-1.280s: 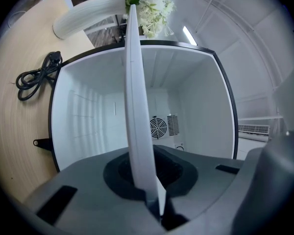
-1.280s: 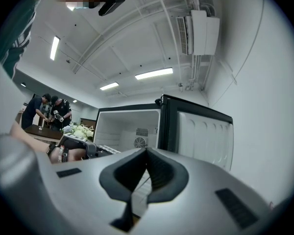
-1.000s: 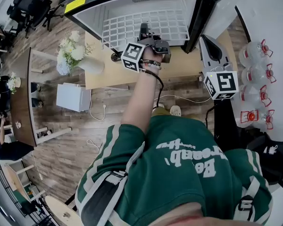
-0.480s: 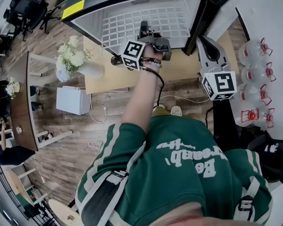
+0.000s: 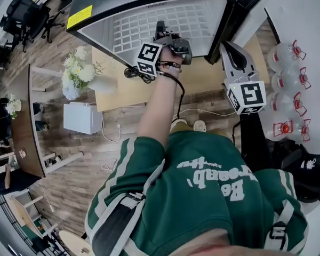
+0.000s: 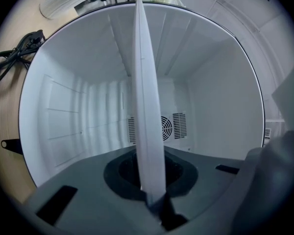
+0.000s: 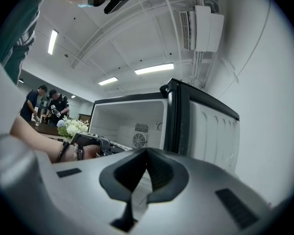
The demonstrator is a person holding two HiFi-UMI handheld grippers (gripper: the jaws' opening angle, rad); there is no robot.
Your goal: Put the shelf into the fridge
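The white wire shelf (image 5: 160,25) lies level inside the open fridge (image 5: 96,7), almost wholly within its white walls. My left gripper (image 5: 164,35) is shut on the shelf's near edge. In the left gripper view the shelf (image 6: 147,102) shows edge-on as a white strip running from the jaws toward the fan grille (image 6: 164,126) on the back wall. My right gripper (image 5: 228,51) hangs by the fridge door (image 5: 237,12), to the right of the shelf and apart from it. Its jaws are shut with nothing between them. The right gripper view shows the fridge (image 7: 130,116) ahead.
The fridge stands on a wooden table (image 5: 202,79) with a black cable (image 5: 134,71) on it. A vase of white flowers (image 5: 77,71) stands at the left, above a small white box (image 5: 82,117). Several water bottles (image 5: 290,84) lie at the right. People (image 7: 44,104) stand far off.
The left gripper has moved toward the fridge and the shelf has slid deeper inside. The right gripper has barely shifted.
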